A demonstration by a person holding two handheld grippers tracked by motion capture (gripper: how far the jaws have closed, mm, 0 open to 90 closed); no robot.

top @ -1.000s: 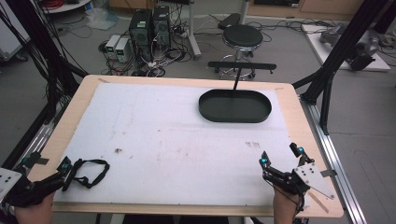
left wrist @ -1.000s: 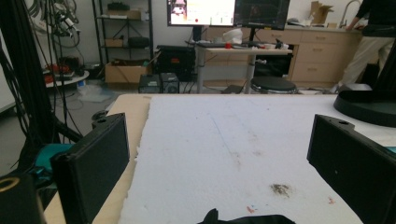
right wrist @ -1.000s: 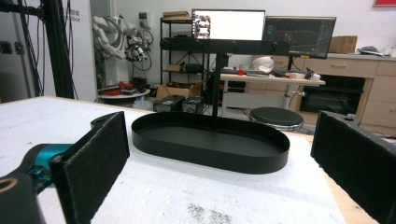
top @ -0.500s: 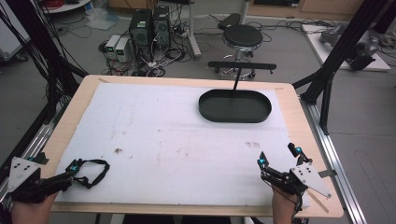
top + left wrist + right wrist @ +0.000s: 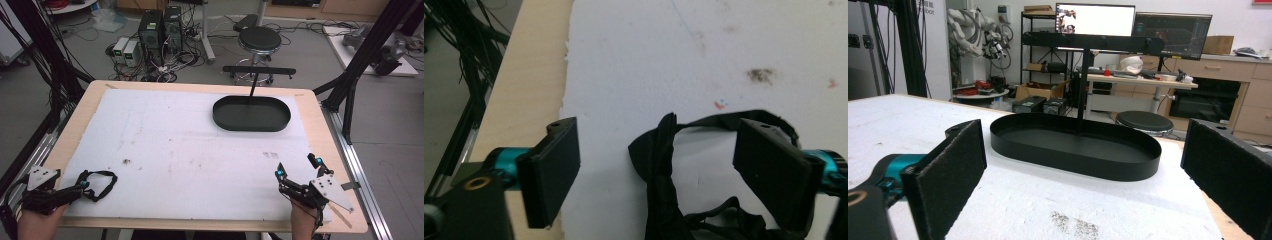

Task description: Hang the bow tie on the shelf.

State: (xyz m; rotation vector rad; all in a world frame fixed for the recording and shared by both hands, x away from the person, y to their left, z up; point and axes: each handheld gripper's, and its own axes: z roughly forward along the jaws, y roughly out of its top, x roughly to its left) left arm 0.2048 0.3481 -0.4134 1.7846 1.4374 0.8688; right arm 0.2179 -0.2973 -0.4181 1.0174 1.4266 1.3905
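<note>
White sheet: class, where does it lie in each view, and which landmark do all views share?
High view: white sheet fills the table's middle.
Left gripper view: upper right, beneath the black strap.
Right gripper view: foreground, beneath the black tray.
Shared landmark: the wooden table edge.

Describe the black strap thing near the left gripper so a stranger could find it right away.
Start at the white sheet covering the wooden table, then go to its near left corner. There lies a black fabric strap, looped and limp. The black oval tray far across is rigid.
</note>
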